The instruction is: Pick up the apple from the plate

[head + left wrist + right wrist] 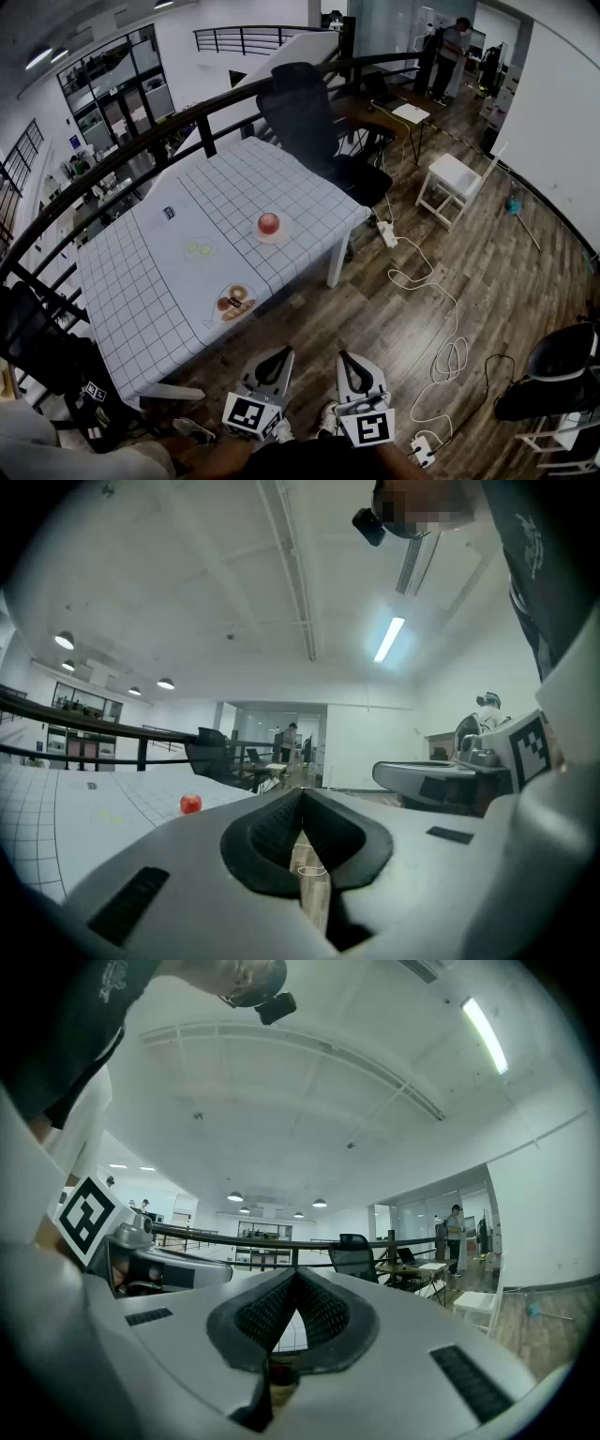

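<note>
Pick-up of the apple (pixel 268 223), opening stage. No part of the task is done as far as the views show. The apple sits upright on its plate (pixel 278 238), untouched, on the gridded cloth of the bench (pixel 141 281). The whole approach, the opening of the tongs, the grasp and the lift are judged to remain.

Tongs. The left tongs (pixel 274 356) and the right tongs (pixel 348 360) are held side by side, level, low in the head view. Both are well apart from the apple's plate, off the bench and over the wooden floor (pixel 412 309). In the left gripper view the left tongs (pixel 302 795) have their ribbed pads closed tip to tip with nothing between them, and the apple (pixel 190 804) shows as a small red dot far ahead on the bench. In the right gripper view the right tongs (pixel 296 1275) are likewise pressed together and empty.

Containers.
- The apple's plate holds the apple alone, which covers most of it.
- A pale dish (pixel 199 259) lies near the apple's plate, on the side away from the office chair (pixel 309 122). It carries two small green pieces, too small to name.
- A third plate (pixel 247 312) lies between the apple's plate and the tongs. It carries a few round brown pieces, possibly pastries.

Judgement: the closed tongs must be opened wide before they reach the apple's plate.
</note>
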`<state>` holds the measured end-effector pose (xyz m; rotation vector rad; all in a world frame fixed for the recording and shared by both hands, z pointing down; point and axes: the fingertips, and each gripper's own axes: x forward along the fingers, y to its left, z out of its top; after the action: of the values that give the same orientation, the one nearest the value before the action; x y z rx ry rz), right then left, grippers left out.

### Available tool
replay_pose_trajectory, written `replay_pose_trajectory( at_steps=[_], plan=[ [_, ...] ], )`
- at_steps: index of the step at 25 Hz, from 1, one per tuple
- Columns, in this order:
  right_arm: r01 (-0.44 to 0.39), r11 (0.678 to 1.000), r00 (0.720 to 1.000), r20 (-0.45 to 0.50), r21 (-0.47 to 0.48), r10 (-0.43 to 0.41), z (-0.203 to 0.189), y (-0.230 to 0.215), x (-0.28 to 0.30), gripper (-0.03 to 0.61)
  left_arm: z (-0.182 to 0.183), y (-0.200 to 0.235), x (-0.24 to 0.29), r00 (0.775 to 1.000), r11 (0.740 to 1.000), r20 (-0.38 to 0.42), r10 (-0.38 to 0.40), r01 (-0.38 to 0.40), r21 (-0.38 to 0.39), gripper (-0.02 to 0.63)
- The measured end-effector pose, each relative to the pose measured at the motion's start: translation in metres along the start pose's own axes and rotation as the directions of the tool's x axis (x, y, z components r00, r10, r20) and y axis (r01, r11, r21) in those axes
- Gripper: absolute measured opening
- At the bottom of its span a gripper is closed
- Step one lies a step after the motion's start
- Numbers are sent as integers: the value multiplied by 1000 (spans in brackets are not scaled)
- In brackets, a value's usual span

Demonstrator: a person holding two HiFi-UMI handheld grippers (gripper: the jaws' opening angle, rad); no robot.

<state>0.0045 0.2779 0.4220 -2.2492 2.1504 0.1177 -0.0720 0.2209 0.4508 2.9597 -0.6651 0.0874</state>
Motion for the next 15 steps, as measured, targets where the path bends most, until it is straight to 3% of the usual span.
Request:
replay_pose_trajectory(
  at_steps=[4, 15],
  plan=[
    [15, 999, 1000, 13, -39, -14, 1, 1, 8, 23, 1, 8, 1, 1000, 999, -4, 19, -18, 39, 21],
    [19, 999, 1000, 15, -43, -18, 0, -3, 10, 23, 4, 9, -3, 999, 999, 1, 46, -46, 21, 21]
  ],
)
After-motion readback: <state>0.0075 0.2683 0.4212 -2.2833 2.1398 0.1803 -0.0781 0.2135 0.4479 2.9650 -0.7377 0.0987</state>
